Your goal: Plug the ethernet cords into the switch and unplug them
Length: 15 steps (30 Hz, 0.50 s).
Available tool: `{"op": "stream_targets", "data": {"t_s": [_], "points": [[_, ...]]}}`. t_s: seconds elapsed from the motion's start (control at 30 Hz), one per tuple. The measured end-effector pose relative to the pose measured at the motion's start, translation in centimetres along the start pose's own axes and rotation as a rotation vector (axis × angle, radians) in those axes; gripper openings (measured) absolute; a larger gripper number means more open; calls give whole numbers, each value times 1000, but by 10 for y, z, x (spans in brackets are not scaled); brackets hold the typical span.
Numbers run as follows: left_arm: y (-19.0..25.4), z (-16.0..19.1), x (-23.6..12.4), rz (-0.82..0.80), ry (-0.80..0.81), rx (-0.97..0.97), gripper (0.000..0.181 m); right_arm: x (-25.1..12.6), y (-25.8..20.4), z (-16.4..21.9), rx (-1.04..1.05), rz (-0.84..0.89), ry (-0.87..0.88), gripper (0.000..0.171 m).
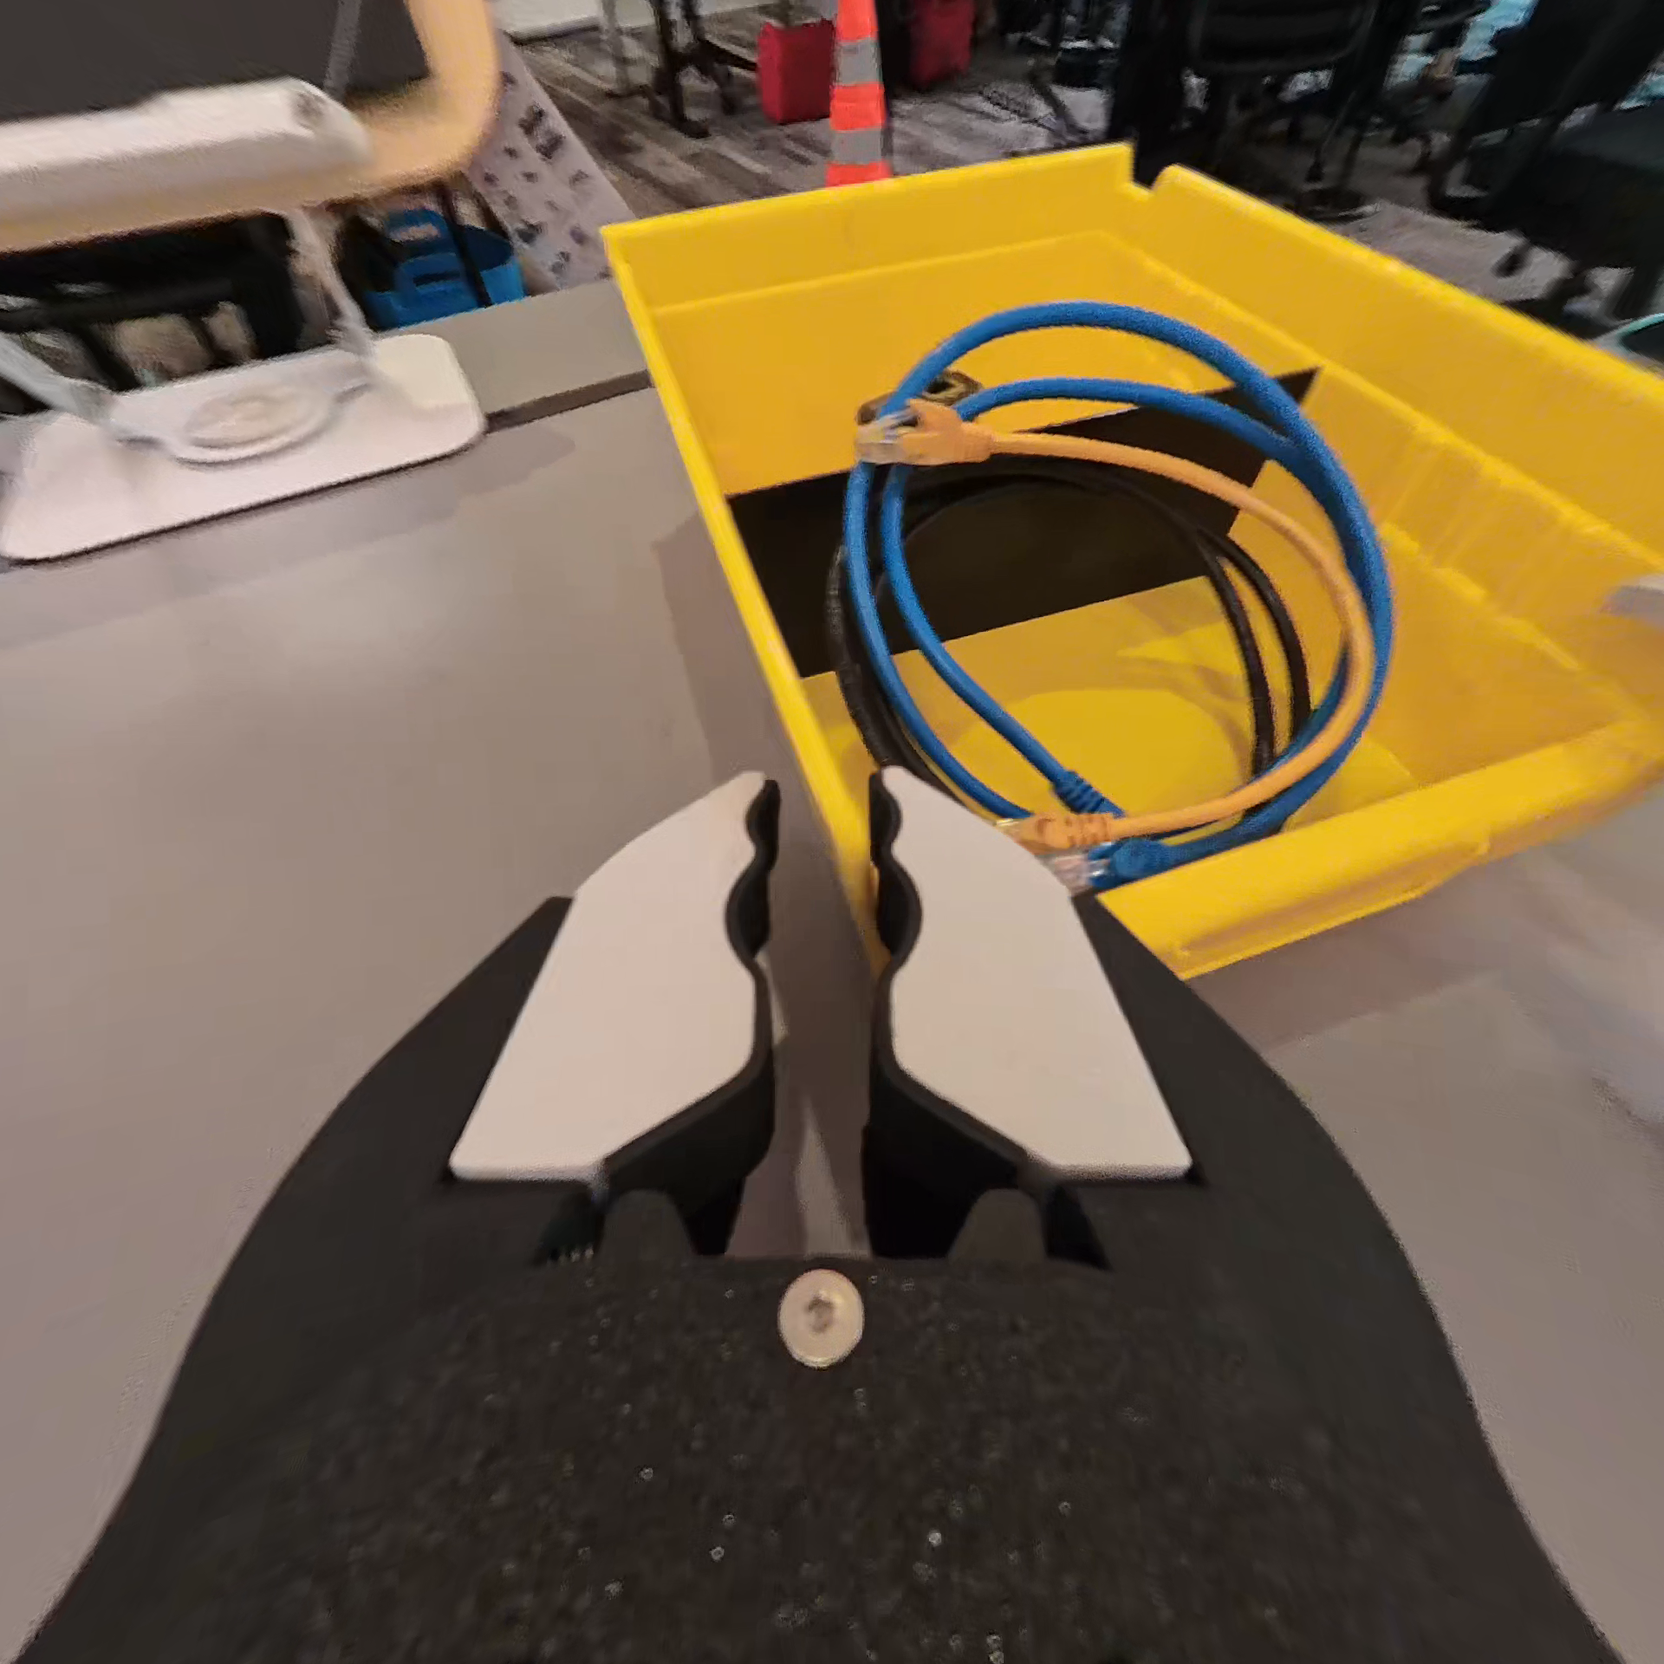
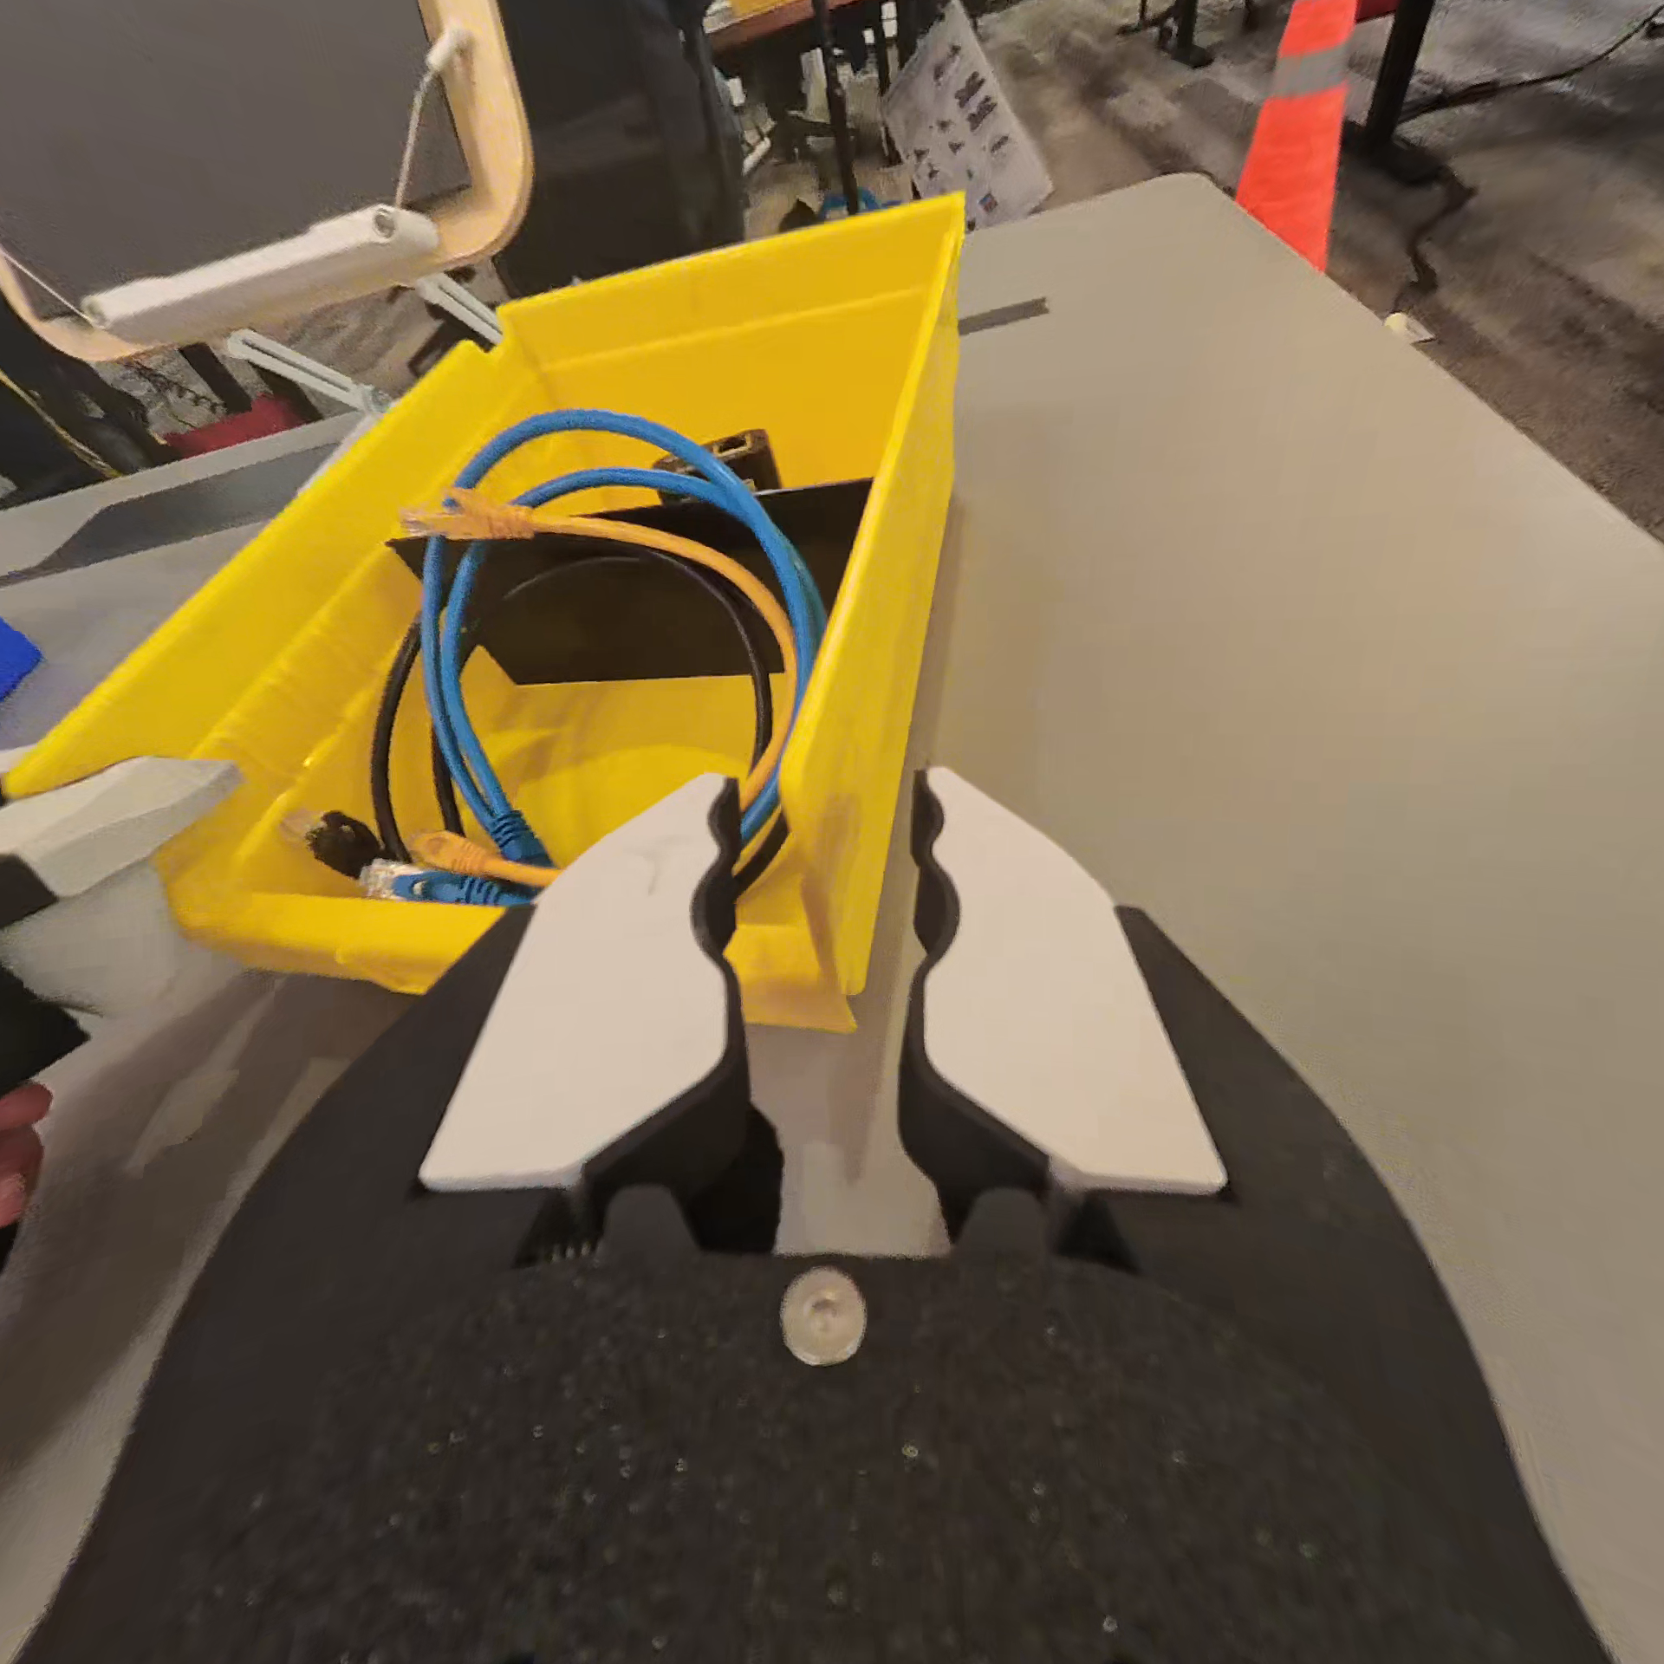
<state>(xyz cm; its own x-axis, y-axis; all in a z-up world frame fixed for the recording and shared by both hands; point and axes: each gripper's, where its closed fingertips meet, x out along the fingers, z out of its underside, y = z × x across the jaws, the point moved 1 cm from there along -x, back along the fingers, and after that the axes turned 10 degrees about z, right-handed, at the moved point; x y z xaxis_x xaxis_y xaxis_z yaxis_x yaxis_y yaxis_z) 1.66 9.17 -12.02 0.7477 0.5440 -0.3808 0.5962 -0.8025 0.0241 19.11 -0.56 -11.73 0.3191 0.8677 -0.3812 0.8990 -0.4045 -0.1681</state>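
Blue (image 1: 1116, 504), orange (image 1: 1288, 540) and black cords (image 2: 389, 711) lie coiled in the yellow bin (image 1: 945, 270) on the grey counter (image 1: 360, 720), what may be the switch (image 2: 720, 455) behind its black divider (image 2: 648, 621), both claws, left (image 1: 821, 801) and right (image 2: 821, 792), released, empty, just outside.

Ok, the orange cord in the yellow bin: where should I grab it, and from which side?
Probably the orange cord by the boot just behind its far plug. That end lies highest, propped on the black divider over the blue cord, so come from above, fingers across the cord. The near plug sits low among others by the bin wall. Both grippers are open.
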Motion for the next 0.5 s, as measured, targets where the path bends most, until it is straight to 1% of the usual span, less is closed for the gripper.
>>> {"op": "stream_targets", "data": {"t_s": [0.03, 0.07, 0.1, 0.13, 0.23, 0.3, 0.4, 0.5], "points": [[1, 1, 5, 30, -13, -27, 11, 4, 0, -1, -12, 13, -1, 28], [1, -1, 7, 43, -17, -61, 11, 7, 0, -2, -26, 34, -1, 14], [0, -3, 9, 53, -16, -86, 12, 10, 1, -2, -36, 71, -1, 7], [1, -4, 11, 54, -29, -89, 12, 12, 4, -3, -59, 128, 6, 4], [-1, -4, 9, -8, -55, -17, 9, 12, 3, -3, -163, 239, 1, 4], [-4, -6, 3, 2, -29, -55, 8, 7, -4, -11, -184, 266, 50, 3], [-22, -11, -13, -4, -18, -127, 7, -1, -31, -28, -99, 214, 93, 3], [-54, -15, -37, -65, 6, -146, 6, 1, -70, -35, -132, 190, 110, 3]]}}
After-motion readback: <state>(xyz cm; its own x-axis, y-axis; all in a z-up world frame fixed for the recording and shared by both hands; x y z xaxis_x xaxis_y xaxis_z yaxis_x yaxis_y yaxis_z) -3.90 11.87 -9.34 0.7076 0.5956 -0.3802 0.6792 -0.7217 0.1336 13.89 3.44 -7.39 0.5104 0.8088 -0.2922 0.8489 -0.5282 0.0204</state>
